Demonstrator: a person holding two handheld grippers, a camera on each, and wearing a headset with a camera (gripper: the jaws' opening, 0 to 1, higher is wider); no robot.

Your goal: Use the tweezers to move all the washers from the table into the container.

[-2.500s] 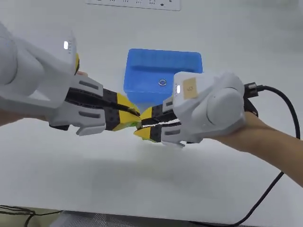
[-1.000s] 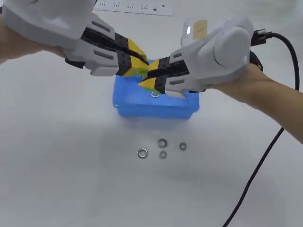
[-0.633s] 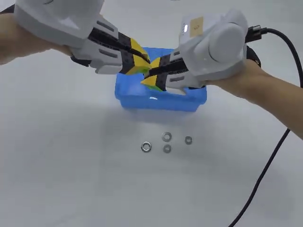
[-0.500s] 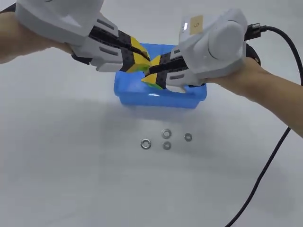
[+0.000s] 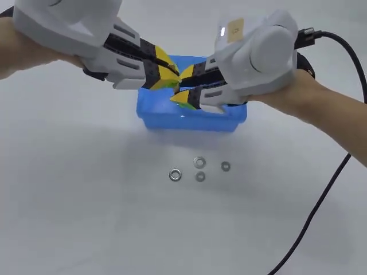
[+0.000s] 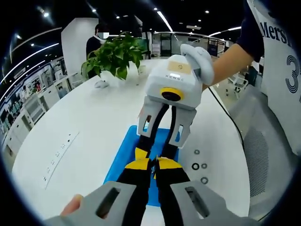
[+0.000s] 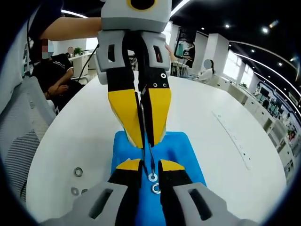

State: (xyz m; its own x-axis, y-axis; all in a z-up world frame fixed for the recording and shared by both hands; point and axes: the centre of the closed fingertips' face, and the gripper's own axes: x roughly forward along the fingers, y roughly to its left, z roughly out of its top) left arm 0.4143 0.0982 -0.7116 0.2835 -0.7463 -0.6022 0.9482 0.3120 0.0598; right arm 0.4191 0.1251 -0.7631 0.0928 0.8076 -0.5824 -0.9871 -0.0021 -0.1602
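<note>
Tweezers (image 7: 146, 155) are clamped in the left tool (image 5: 172, 77), whose jaws stand narrow. The tips hold one washer (image 7: 152, 177) over the blue container (image 5: 155, 117). The right tool (image 5: 180, 94) flanks the tips, slightly apart; contact cannot be determined. Four washers (image 5: 199, 162) lie on the worktop (image 5: 86, 200), near side of the container.

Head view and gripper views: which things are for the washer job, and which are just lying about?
For the job:
- tweezers
- blue container
- four washers on the table
- washer at the tweezers' tip

Just lying about:
- potted plant
- power strip
- black cable
</note>
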